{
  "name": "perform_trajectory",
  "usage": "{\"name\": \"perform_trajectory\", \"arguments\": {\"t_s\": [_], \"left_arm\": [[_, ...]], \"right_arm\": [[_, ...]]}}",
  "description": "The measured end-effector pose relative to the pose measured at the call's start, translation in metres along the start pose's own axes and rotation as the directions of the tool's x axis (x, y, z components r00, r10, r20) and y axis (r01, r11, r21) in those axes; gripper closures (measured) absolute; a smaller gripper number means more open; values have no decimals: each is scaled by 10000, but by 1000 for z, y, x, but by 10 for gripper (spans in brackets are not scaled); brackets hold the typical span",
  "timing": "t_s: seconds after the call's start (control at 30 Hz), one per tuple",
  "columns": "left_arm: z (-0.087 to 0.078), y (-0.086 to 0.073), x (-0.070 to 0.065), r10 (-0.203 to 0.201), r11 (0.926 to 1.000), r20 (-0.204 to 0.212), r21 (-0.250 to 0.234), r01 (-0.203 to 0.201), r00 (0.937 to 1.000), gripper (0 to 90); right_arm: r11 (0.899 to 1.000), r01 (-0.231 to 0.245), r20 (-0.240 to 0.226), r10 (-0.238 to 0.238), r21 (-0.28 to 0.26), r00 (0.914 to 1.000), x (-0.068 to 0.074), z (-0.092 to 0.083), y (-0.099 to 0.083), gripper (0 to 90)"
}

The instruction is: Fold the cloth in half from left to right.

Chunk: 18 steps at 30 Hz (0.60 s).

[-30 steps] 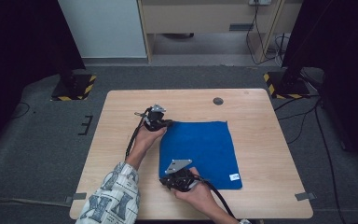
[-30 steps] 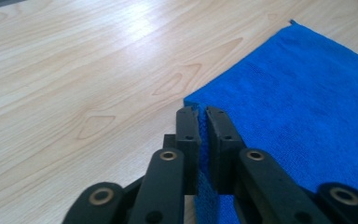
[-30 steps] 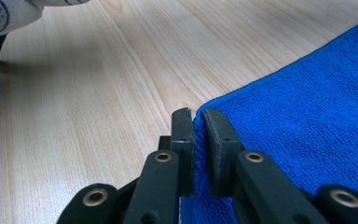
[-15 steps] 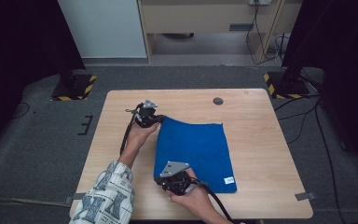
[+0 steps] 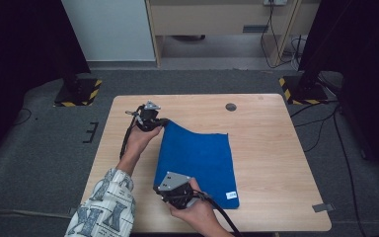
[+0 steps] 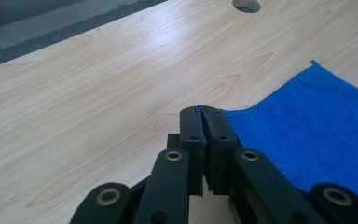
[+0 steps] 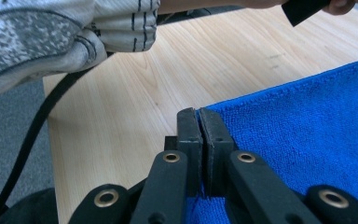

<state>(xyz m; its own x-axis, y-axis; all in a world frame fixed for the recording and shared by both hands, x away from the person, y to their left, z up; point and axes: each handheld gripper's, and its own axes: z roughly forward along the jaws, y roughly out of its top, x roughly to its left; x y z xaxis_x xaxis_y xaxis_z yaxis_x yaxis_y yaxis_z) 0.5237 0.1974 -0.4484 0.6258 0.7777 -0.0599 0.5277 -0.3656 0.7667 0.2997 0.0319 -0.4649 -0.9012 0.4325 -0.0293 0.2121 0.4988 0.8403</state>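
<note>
Blue cloth (image 5: pixel 197 163) is lying on the wooden table (image 5: pixel 271 163), slightly left of centre, with its right side flat on the wood and a small white tag (image 5: pixel 231 195) showing at its near right corner. No containers are standing on the table; the round hole (image 5: pixel 231 106) near the far edge is the one other feature on the surface.

My left gripper (image 5: pixel 150 118) is pinching the far left corner of the cloth. In the left gripper view its jaws are pressing together on the cloth's edge, a sliver of blue showing at the tips (image 6: pixel 204 119), and the fabric is running off to the right of them. That corner is lifting clear of the table.

My right gripper (image 5: pixel 170 190) is clamping the near left corner. In the right gripper view its jaws are closing tight on the hem (image 7: pixel 198 121), with the cloth spreading away to the right. My patterned sleeve (image 5: pixel 103 207) is hanging over the near left edge of the table.
</note>
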Motion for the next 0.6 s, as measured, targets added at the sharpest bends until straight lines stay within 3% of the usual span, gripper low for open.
{"name": "perform_trajectory", "arguments": {"t_s": [0.6], "left_arm": [[-40, -16, 37, -216, 9997, -411, 81, 219, 9989, 873]], "right_arm": [[9993, 248, -288, -256, -295, 9993, 25, 32, 33, 881]]}}
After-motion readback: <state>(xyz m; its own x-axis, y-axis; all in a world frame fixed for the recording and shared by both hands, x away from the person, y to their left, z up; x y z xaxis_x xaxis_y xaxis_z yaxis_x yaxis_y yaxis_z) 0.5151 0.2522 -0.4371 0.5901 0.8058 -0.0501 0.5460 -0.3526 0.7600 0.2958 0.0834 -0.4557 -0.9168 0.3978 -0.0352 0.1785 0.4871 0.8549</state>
